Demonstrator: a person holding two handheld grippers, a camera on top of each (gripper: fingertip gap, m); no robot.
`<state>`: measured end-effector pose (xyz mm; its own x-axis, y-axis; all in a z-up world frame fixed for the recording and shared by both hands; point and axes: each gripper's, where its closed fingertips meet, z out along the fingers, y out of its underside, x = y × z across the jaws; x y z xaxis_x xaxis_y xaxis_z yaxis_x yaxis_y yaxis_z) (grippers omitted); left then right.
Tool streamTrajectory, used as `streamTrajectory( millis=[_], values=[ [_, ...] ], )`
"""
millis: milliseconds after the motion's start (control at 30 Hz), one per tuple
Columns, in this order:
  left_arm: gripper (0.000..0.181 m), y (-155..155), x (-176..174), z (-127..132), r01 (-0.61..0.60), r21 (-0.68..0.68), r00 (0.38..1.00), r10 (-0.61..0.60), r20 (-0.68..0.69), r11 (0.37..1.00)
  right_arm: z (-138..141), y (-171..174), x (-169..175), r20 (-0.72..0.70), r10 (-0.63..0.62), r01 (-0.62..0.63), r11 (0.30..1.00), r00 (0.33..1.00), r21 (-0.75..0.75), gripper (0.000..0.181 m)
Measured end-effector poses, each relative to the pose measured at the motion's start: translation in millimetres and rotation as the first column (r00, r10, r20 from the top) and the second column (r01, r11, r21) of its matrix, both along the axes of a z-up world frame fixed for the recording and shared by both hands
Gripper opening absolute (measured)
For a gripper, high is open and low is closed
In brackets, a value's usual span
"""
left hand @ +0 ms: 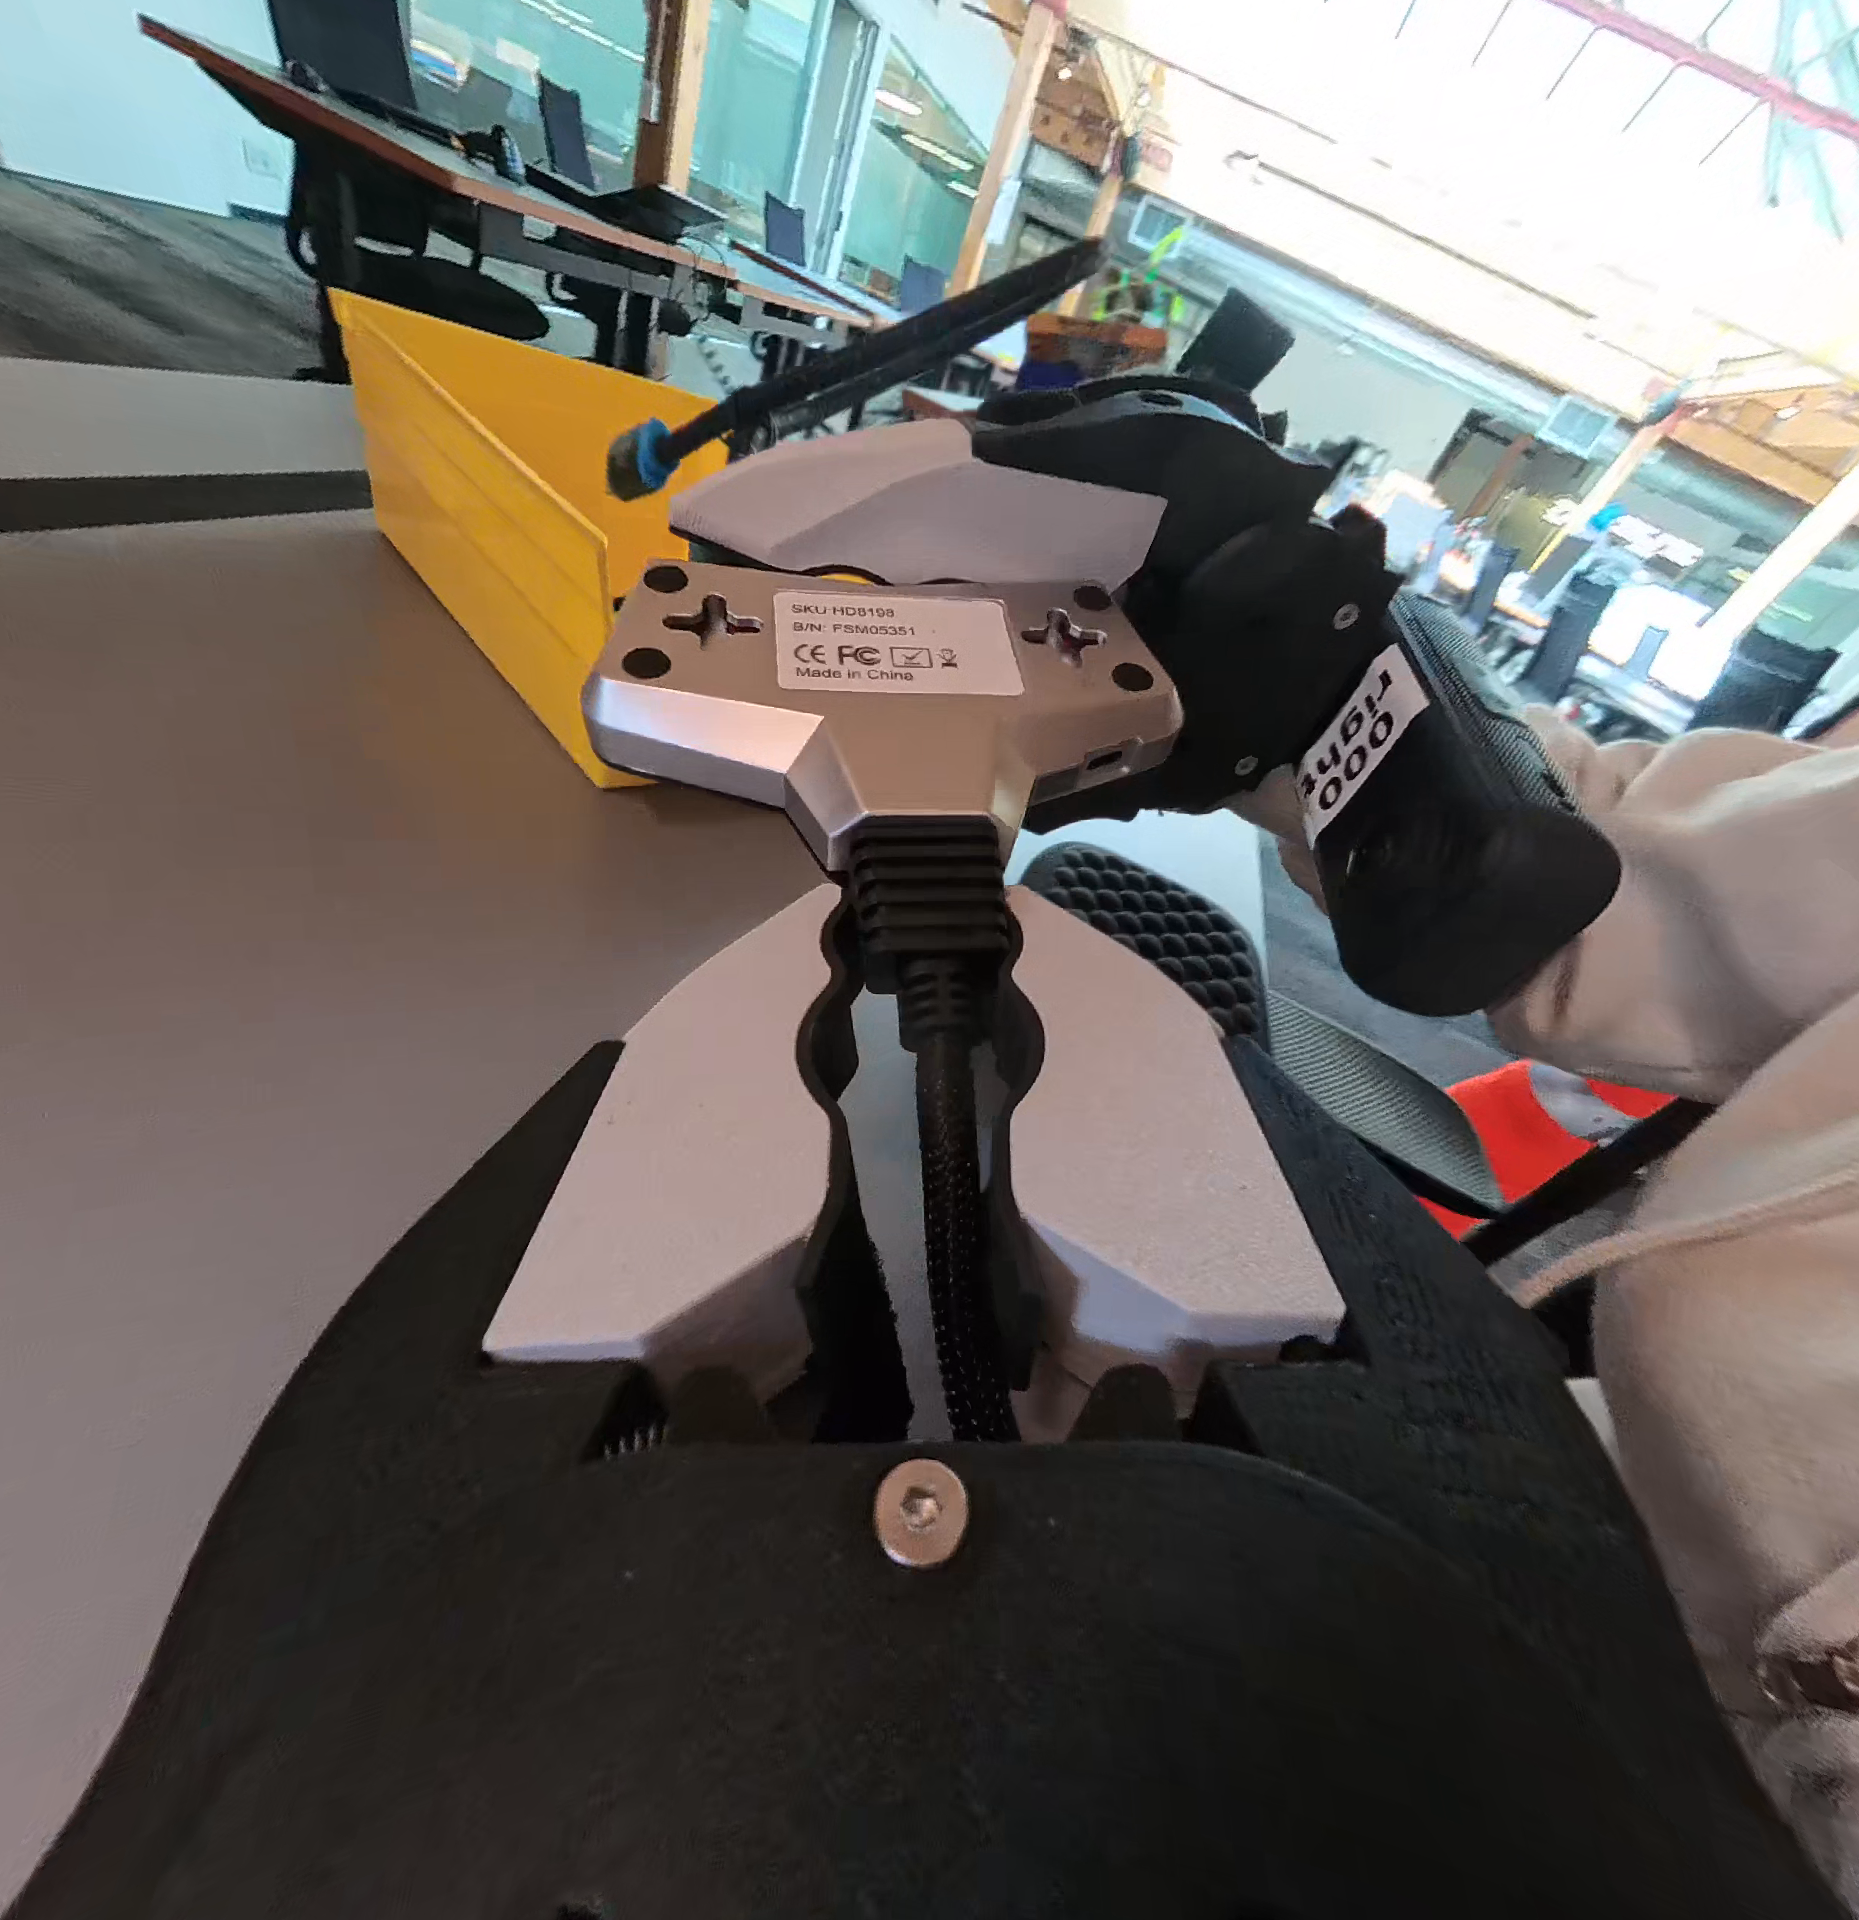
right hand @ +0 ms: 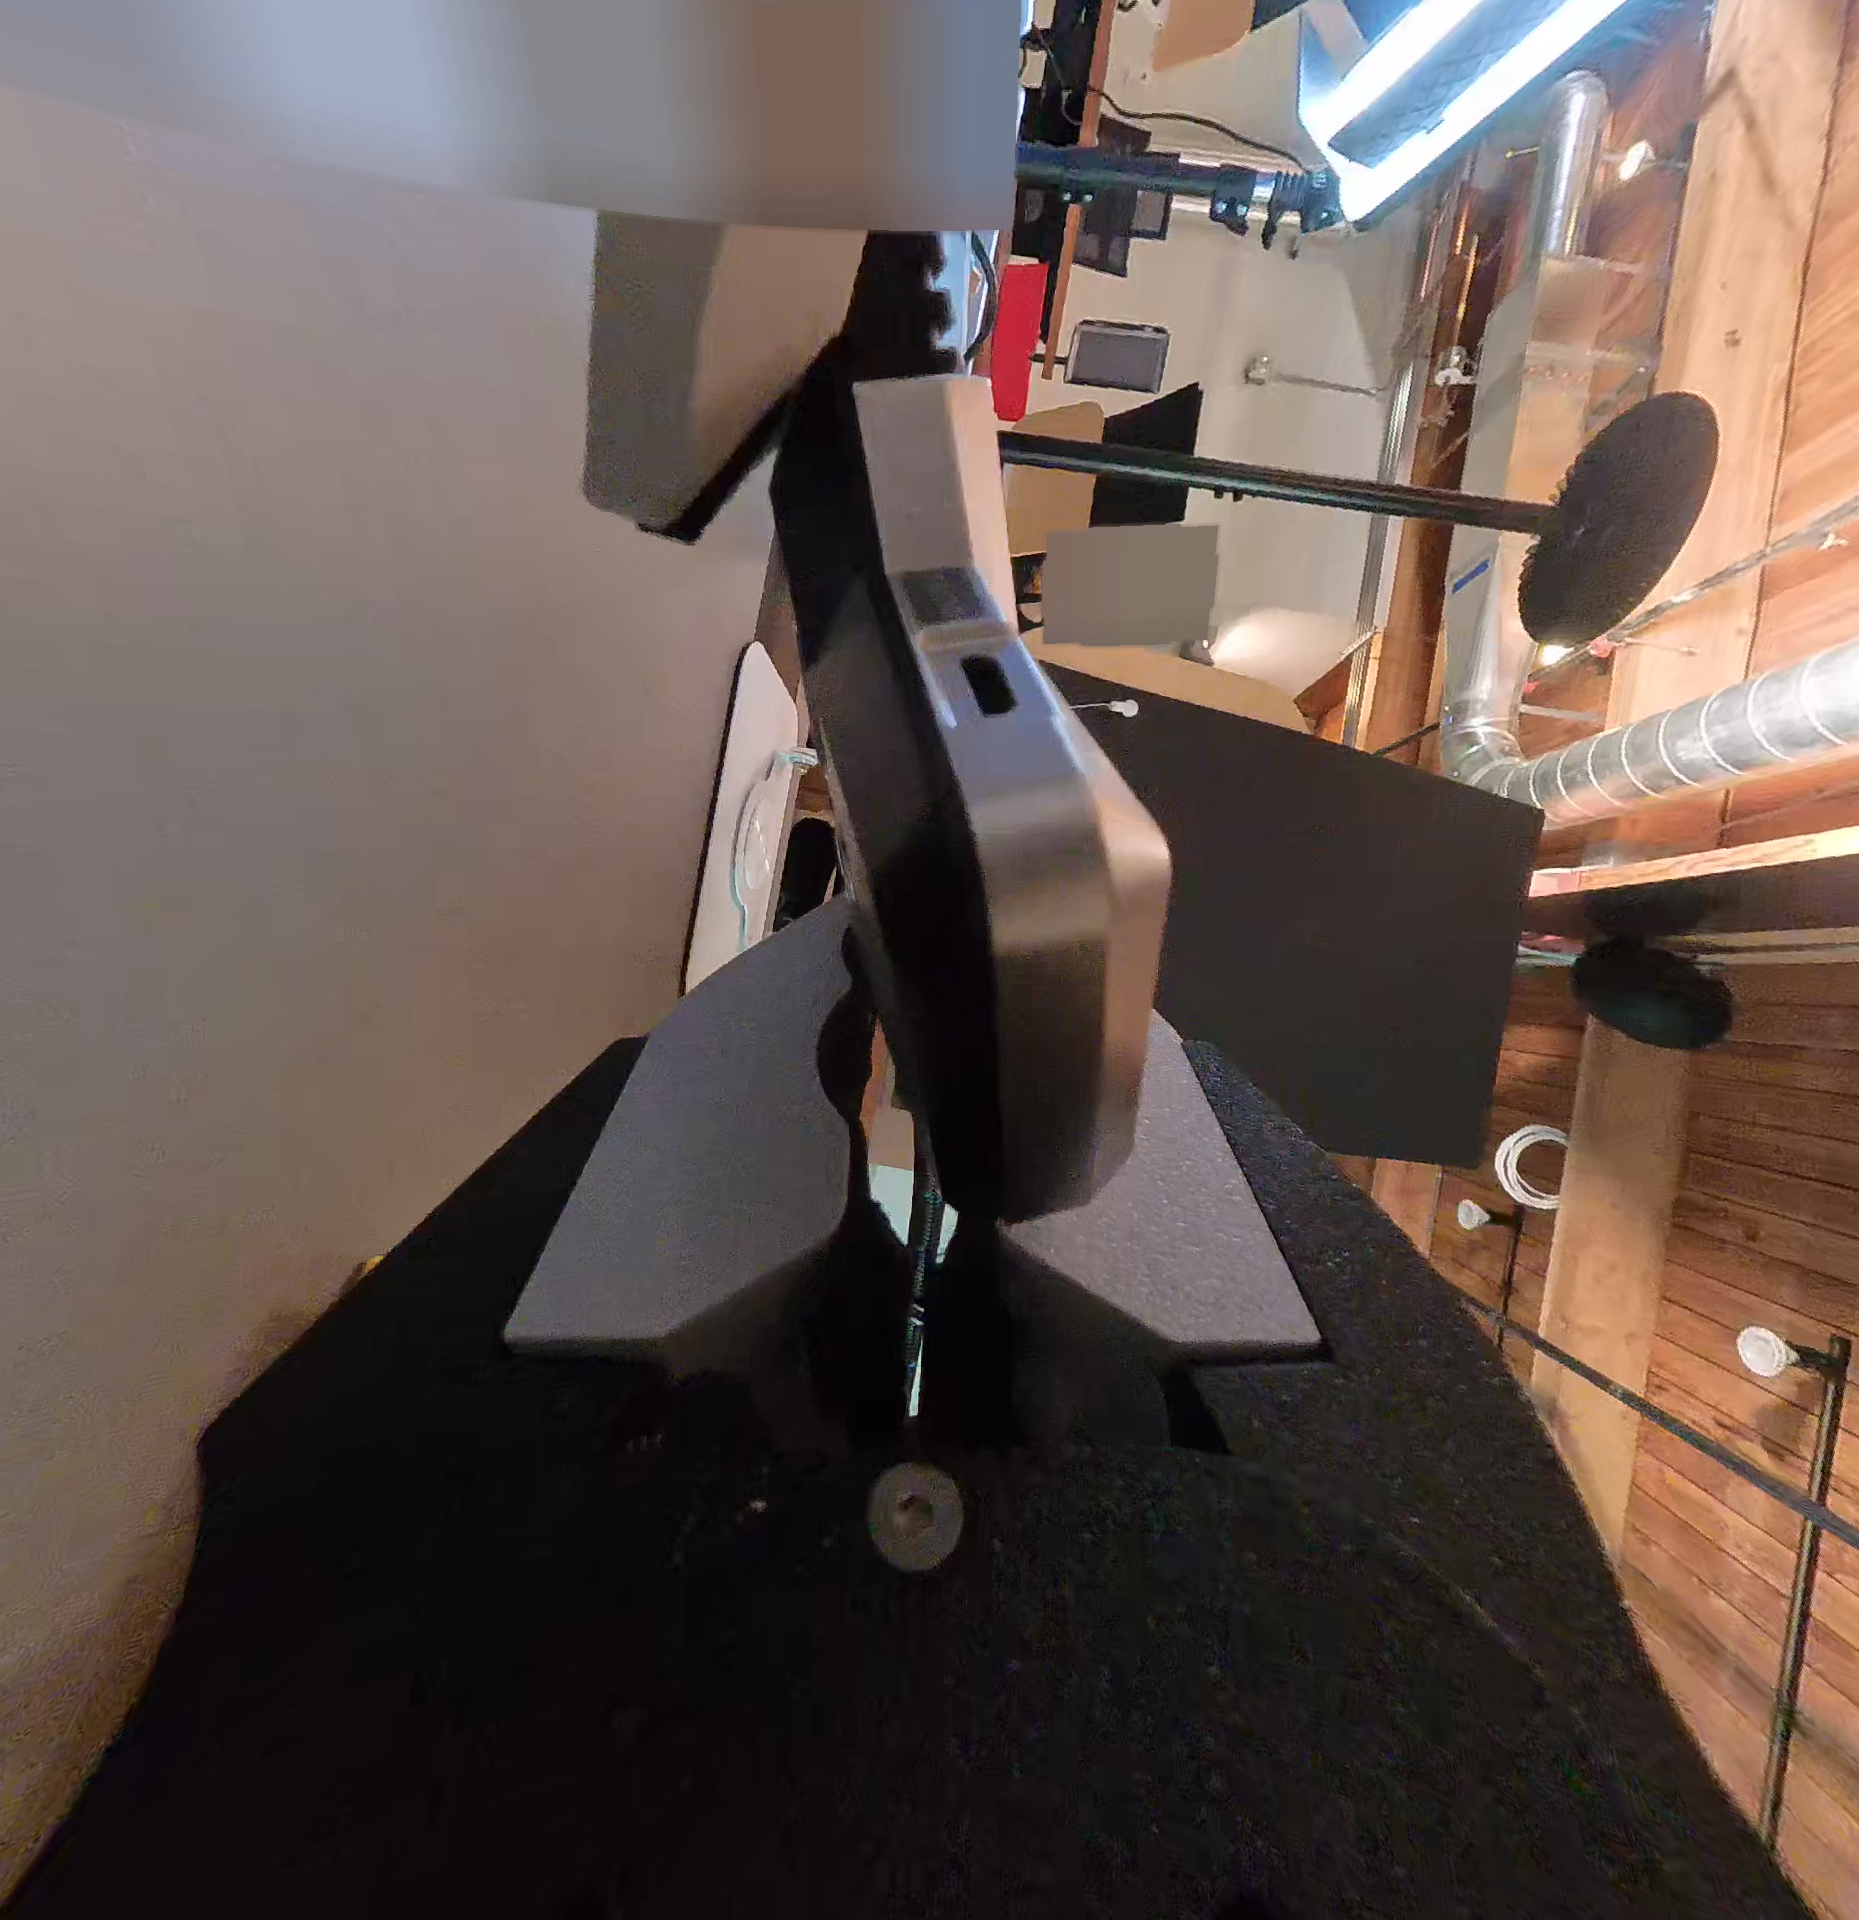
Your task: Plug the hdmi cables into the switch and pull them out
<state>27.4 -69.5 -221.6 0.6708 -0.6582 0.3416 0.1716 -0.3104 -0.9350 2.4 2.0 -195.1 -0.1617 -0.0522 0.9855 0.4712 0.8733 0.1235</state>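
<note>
Left wrist view shows the left gripper [left hand: 930, 935] pinching the ribbed black cable collar [left hand: 930, 883] of the flat silver metal HDMI switch [left hand: 883, 707], held above the grey table [left hand: 229, 883] beside a yellow plastic bin [left hand: 468, 540]. The right gripper [right hand: 966, 1060] clamps the switch's end, its 2 grey fingers [right hand: 717, 1143] pressed against both faces.

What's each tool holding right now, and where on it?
Left tool: shut on the black ribbed strain relief of the silver metal HDMI switch's cable. Right tool: shut on that switch's end edge.
</note>
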Motion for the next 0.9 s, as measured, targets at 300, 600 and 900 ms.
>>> streamTrajectory(
  millis=[300, 600, 900],
  values=[
    [0.022, -32, -20, 20, -0.126, 0.138, 0.989, 0.135, -0.054, 0.982, 16, 112, 62, -0.089, -0.463, 0.458, 0.886, 0.882, -0.066, 0.012],
    [0.023, -4, -54, 53, -0.208, 0.342, 0.961, 0.257, -0.105, 0.916, 125, 16, 56, -0.281, 0.092, -0.157, 0.963, 0.955, -0.219, 0.012],
    [0.023, 12, -74, 34, -0.343, 0.338, 0.920, 0.386, -0.069, 0.876, 115, 62, 93, -0.423, -0.019, -0.315, 0.636, 0.906, -0.704, 0.012]
  ],
)
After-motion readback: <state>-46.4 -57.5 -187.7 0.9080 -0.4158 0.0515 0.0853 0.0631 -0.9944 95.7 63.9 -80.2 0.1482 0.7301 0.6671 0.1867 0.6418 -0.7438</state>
